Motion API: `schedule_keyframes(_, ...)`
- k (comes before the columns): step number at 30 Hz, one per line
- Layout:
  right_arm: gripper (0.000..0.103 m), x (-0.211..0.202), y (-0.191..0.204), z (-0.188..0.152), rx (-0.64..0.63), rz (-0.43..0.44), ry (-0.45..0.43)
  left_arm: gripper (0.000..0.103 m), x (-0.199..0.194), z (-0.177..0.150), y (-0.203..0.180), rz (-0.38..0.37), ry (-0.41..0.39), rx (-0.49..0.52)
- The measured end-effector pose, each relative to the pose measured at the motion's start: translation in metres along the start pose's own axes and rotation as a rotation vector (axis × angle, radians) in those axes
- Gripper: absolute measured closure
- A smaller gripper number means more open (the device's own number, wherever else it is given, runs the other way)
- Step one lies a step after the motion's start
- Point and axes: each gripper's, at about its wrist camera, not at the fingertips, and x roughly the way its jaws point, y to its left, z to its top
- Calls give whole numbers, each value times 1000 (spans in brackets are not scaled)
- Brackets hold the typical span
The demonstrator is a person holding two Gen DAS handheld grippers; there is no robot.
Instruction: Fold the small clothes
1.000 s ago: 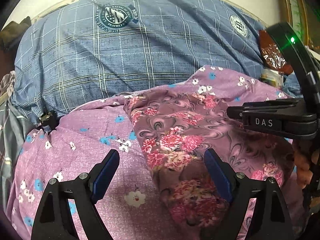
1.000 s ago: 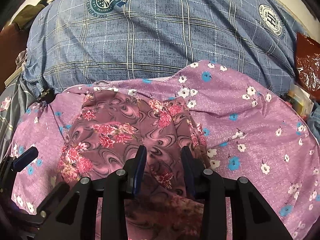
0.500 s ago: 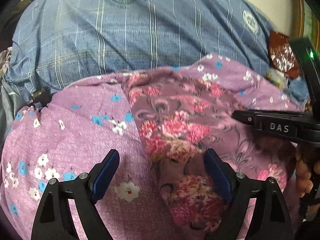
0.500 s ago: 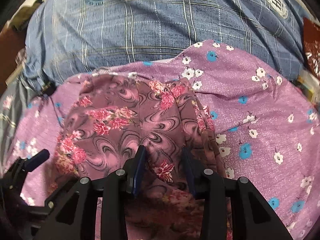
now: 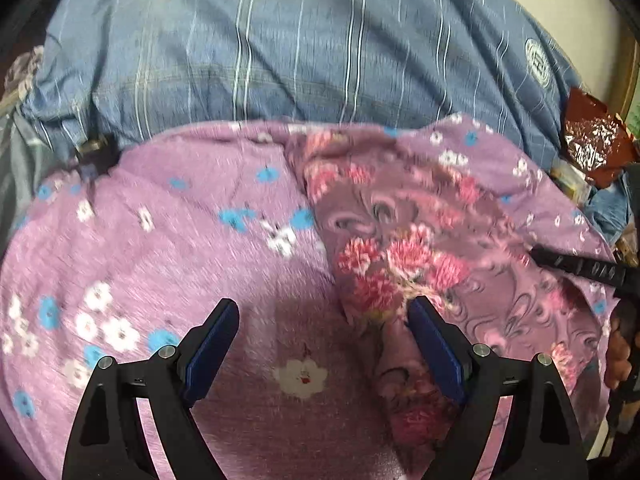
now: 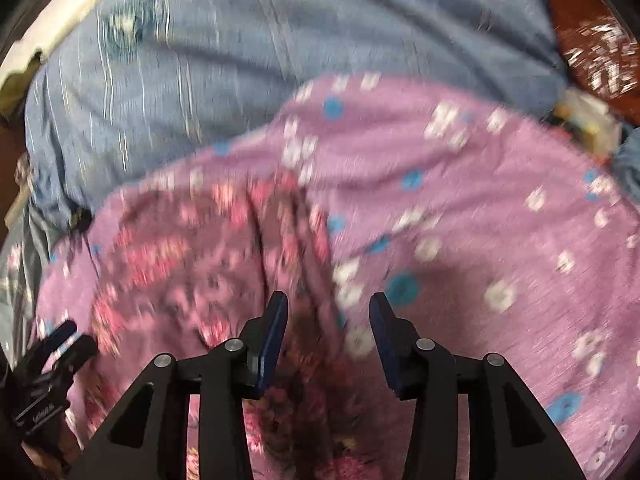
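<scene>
left tongs [image 5: 322,328]: spread wide, nothing pinched, hanging over the lilac flowered sheet [image 5: 168,280]; the right blue pad [image 5: 434,344] sits at the edge of the garment.
right tongs [image 6: 328,320]: narrower gap and opening up right now; cloth lies under the gap, pads not pressing it (pretty blurry though).
rose-print garment [image 5: 420,248]: lying bunched on the sheet, around 2 o'clock from the left tongs; at 10 o'clock from the right tongs in their own view.
blue plaid bedding [image 5: 300,52]: 12 o'clock, behind the sheet.
red foil packet [image 5: 592,144]: far 2 o'clock.
</scene>
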Motion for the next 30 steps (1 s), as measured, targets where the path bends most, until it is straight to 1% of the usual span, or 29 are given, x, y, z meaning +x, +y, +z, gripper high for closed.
schedule_keyframes(1, 64, 5, 0, -1, 5, 11, 20, 16, 2, 0, -1, -2, 2, -5)
schedule_keyframes(3, 62, -2, -3, 0, 19, 27, -2, 16, 1, 2, -2, -3, -4, -3)
schedule_keyframes(6, 60, -21, -15, 4, 54, 63, -75, 16, -7, 5, -3, -22, -50, -5)
schedule_keyframes(7, 60, -25, -19, 5, 62, 68, -84, 16, -11, 5, -3, -33, -66, -5)
schedule_keyframes(8, 60, -27, -24, 5, 76, 82, -91, 16, -12, 5, -3, -44, -73, -4)
schedule_keyframes(10, 60, -29, -37, 8, 128, 140, -83, 16, -17, 3, -2, -78, -76, -9)
schedule_keyframes(12, 56, -24, -52, 11, 204, 229, -55, 16, -17, 2, 1, -155, -54, -27)
schedule_keyframes(14, 53, -17, -62, 12, 269, 322, -27, 16, -14, 2, 6, -231, -8, -39)
schedule_keyframes(16, 47, -8, -69, 11, 317, 416, 10, 16, -8, 3, 10, -282, 38, -56)
schedule_keyframes(17, 46, -3, -71, 10, 332, 441, 29, 16, -7, 3, 12, -288, 46, -69)
schedule_keyframes(18, 46, 1, -72, 10, 343, 447, 41, 16, -6, 4, 15, -292, 51, -78)
schedule_keyframes(21, 46, 7, -68, 9, 334, 428, 59, 16, -3, 8, 20, -305, 61, -100)
schedule_keyframes(23, 45, 11, -64, 8, 326, 441, 74, 16, 0, 9, 21, -336, 76, -110)
schedule_keyframes(25, 43, 20, -61, 9, 323, 462, 92, 16, 4, 9, 21, -364, 100, -116)
schedule_keyframes(27, 40, 30, -62, 10, 341, 538, 107, 16, 10, 10, 22, -388, 123, -134)
schedule_keyframes(30, 40, 36, -72, 11, 388, 643, 100, 16, 21, 13, 25, -453, 155, -180)
